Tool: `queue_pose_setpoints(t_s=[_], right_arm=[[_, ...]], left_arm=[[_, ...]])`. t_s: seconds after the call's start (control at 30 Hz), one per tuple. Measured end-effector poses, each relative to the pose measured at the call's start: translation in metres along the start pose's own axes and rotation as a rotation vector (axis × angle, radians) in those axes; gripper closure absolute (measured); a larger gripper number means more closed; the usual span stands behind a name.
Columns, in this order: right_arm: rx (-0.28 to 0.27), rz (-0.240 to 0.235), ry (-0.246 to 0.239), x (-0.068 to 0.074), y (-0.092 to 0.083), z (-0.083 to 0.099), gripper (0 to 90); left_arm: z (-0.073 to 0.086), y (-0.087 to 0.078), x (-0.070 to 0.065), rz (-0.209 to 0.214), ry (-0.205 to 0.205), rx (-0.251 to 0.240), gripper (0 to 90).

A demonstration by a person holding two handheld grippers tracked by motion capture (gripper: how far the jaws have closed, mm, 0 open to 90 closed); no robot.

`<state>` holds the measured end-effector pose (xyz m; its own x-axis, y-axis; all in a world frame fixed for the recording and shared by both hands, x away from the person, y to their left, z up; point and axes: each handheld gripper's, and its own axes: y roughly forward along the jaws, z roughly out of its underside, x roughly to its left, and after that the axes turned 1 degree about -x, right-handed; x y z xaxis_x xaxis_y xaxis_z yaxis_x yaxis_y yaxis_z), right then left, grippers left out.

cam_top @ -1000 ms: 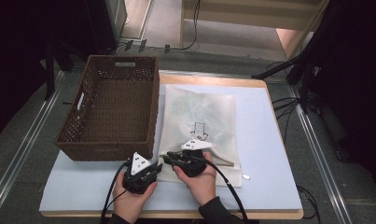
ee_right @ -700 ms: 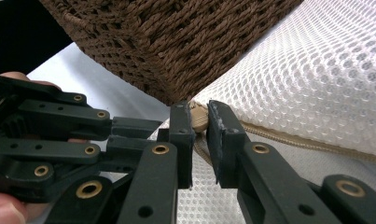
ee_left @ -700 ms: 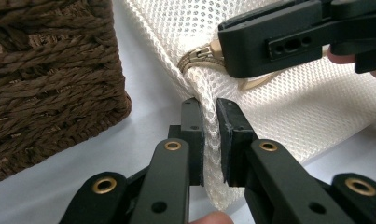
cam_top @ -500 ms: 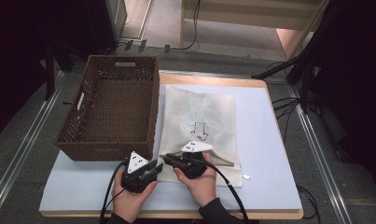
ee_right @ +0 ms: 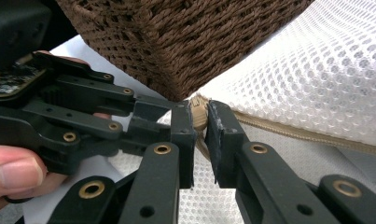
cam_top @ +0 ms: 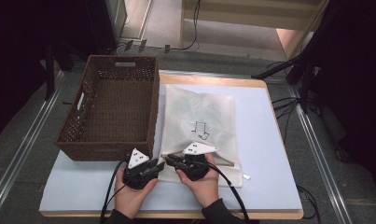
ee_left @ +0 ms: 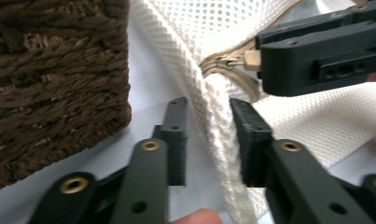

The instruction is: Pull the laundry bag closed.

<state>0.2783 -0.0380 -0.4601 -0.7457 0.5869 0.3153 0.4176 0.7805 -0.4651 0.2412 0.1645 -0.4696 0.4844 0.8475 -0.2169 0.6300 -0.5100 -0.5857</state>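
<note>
Your hands have barely shifted; your right gripper (ee_right: 200, 122) has pinched shut on the tan zipper pull (ee_right: 199, 113) of the white mesh laundry bag (cam_top: 198, 122). Your left gripper (ee_left: 208, 122) has been closing, its jaws slightly apart astride the bag's edge. Just beyond both, the empty brown woven basket (cam_top: 112, 108) stands on the pale blue table (cam_top: 262, 163).

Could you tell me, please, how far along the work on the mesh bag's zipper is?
Early stage. Done: the mesh bag lies flat on the table beside the basket. In hand: the right claw pinches the zipper pull at the bag's corner, and the left claw straddles the bag's edge, jaws just closing. Left: sliding the zipper along.
</note>
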Motion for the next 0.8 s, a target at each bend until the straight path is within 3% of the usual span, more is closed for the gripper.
queue_pose_setpoints(t_s=[0.1,0.37,0.57,0.67,0.8], right_arm=[[-0.002,-0.002,0.003,0.0002,0.0006,0.0009,86.3],[-0.012,-0.010,0.030,-0.0004,0.0004,0.0010,86.5],[-0.008,-0.013,0.056,-0.0013,0.0047,0.0019,84.4],[-0.009,-0.025,0.069,-0.0024,0.0057,0.0020,86.2],[-0.003,-0.022,0.053,-0.0020,0.0052,0.0021,87.9]], left_arm=[[0.0005,-0.0021,-0.0009,-0.002,0.011,-0.015,82.3],[0.0020,-0.0017,-0.0029,-0.006,0.030,-0.023,84.9],[0.0030,-0.0011,-0.0068,-0.007,0.076,-0.024,86.1],[0.0028,-0.0009,-0.0063,0.001,0.067,-0.028,86.0],[0.0007,-0.0014,-0.0011,0.005,0.003,-0.033,80.8]])
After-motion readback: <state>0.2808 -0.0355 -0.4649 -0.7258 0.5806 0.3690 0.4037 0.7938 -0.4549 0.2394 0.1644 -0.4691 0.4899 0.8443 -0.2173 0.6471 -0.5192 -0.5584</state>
